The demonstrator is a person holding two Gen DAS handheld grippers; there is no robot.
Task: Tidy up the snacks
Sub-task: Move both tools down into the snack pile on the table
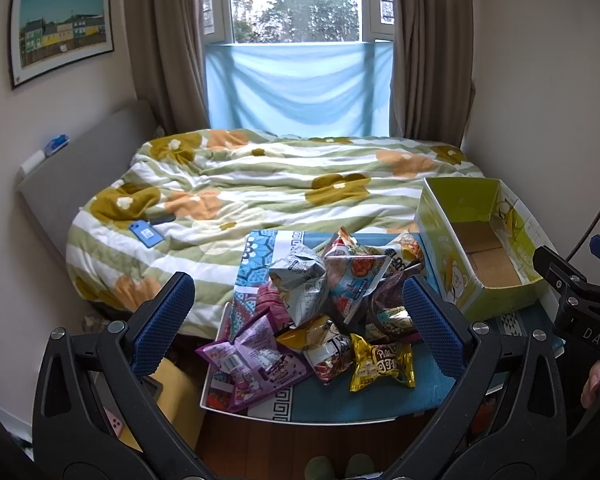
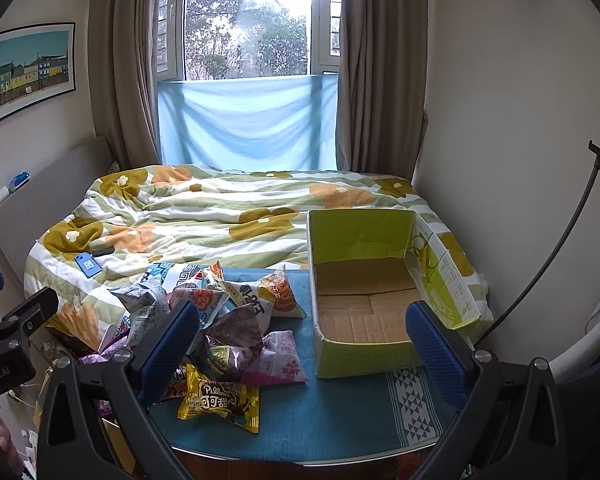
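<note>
A pile of snack packets (image 1: 332, 300) lies on a small table with a blue cloth (image 1: 380, 400). It holds a yellow packet (image 1: 382, 366), a purple packet (image 1: 256, 364) and a silver packet (image 1: 300, 284). The pile also shows in the right wrist view (image 2: 228, 332). An open green cardboard box (image 2: 364, 292) stands empty on the table's right side, also in the left wrist view (image 1: 480, 248). My left gripper (image 1: 300, 328) is open above the pile, holding nothing. My right gripper (image 2: 304, 348) is open between the pile and the box, holding nothing.
A bed with a flowered quilt (image 2: 220, 216) lies beyond the table. A blue phone (image 2: 87, 264) lies on the quilt at the left. A window with curtains (image 2: 248, 40) is behind the bed. A wall stands close on the right.
</note>
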